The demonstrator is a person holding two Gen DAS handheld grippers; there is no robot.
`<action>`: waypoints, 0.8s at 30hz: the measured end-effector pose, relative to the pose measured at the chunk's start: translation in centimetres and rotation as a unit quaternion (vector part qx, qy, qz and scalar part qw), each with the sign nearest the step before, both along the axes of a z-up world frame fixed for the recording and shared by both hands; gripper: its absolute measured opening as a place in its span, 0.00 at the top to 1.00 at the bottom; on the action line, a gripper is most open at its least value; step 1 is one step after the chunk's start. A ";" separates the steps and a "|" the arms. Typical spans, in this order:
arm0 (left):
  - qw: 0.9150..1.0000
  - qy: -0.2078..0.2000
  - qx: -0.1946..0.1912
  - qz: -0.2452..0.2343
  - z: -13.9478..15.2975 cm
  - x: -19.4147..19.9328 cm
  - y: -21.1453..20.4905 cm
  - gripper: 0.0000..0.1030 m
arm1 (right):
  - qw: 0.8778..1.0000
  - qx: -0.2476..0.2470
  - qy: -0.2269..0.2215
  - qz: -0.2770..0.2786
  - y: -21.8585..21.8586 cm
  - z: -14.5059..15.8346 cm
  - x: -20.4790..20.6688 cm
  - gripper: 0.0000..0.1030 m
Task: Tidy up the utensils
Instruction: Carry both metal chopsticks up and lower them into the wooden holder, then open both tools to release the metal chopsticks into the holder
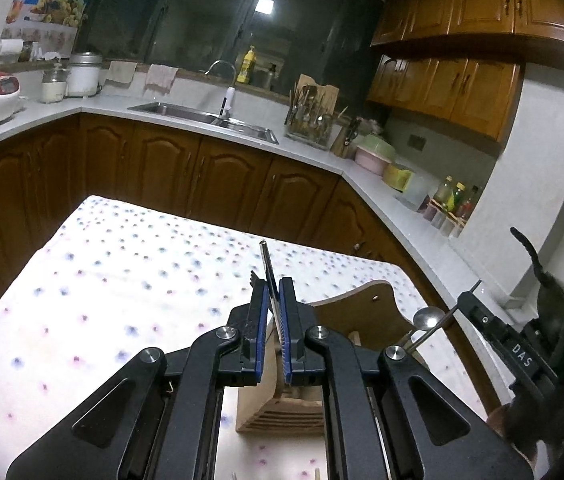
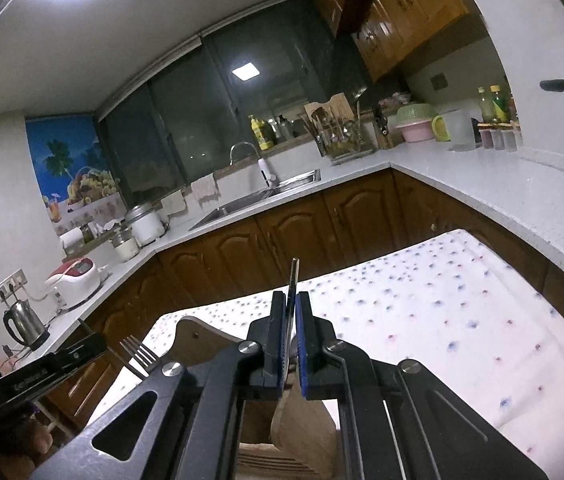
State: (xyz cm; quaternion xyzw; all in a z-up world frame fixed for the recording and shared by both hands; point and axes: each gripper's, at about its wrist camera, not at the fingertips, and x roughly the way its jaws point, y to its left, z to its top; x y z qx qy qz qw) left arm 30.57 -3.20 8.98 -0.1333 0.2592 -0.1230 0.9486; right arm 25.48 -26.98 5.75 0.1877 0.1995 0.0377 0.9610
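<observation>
a: biggest thing first, the table with its dotted cloth, and on it the wooden holder, slotted at the base, right under both tools.

b: then the left gripper, clenched on a thin metal handle that pokes up past its blue pads. from the other side you can see tines, so that's the fork.

a: and the right gripper is pinched the same way on a flat metal handle. the left view shows its bowl end, a spoon.

b: so one fork, one spoon, one holder, two grippers. each utensil hangs head toward the holder, handle end up between the jaws.

a: how would they handle, you think?

b: light and stiff, i'd say, polished steel, so slippery. held near the handle's end like that, a piece could swivel in the pads. a grip nearer the middle would steady it. nothing fragile, though metal on wood may catch at a slot.
</observation>
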 end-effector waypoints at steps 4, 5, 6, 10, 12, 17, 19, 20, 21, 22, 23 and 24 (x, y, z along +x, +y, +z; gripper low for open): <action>1.000 0.007 -0.013 -0.010 0.2 0.0 0.4 0.95 | 1.000 0.003 0.006 0.002 -0.1 0.1 0.1 0.90; 1.000 0.007 -0.015 -0.011 0.3 0.0 0.6 0.95 | 1.000 0.005 0.005 0.003 -0.2 0.2 0.0 0.90; 1.000 0.006 -0.016 -0.011 0.5 -0.2 0.7 0.95 | 1.000 0.005 0.004 0.001 -0.1 0.2 0.0 0.90; 1.000 0.002 -0.025 -0.012 1.1 -1.3 1.5 0.60 | 1.000 0.020 -0.002 -0.006 -0.7 0.8 -0.7 0.68; 1.000 -0.007 -0.022 -0.003 1.4 -2.3 1.8 0.42 | 0.999 0.030 -0.009 -0.008 -1.1 1.2 -1.3 0.52; 1.000 -0.009 -0.020 0.013 1.3 -5.1 2.9 0.27 | 0.999 0.042 -0.020 -0.008 -1.8 1.6 -3.9 0.19; 1.000 -0.008 -0.022 0.016 0.9 -6.2 3.2 0.24 | 0.999 0.046 -0.020 -0.005 -2.0 1.5 -5.2 0.17; 1.000 -0.006 -0.021 0.016 0.6 -7.0 3.4 0.22 | 0.999 0.049 -0.018 -0.004 -2.0 1.4 -6.0 0.13; 1.000 -0.003 -0.017 0.017 0.3 -7.5 3.5 0.22 | 0.999 0.050 -0.016 -0.007 -2.1 1.1 -6.9 0.11; 1.000 0.001 -0.013 0.018 0.0 -8.0 3.6 0.22 | 0.999 0.051 -0.015 -0.009 -2.1 1.0 -7.7 0.07; 1.000 0.004 -0.010 0.020 -0.3 -8.6 3.7 0.22 | 0.999 0.050 -0.014 -0.011 -2.1 0.8 -8.5 0.06; 1.000 0.009 -0.010 0.020 -0.7 -9.2 3.8 0.22 | 0.999 0.046 -0.012 -0.011 -2.1 0.4 -9.4 0.06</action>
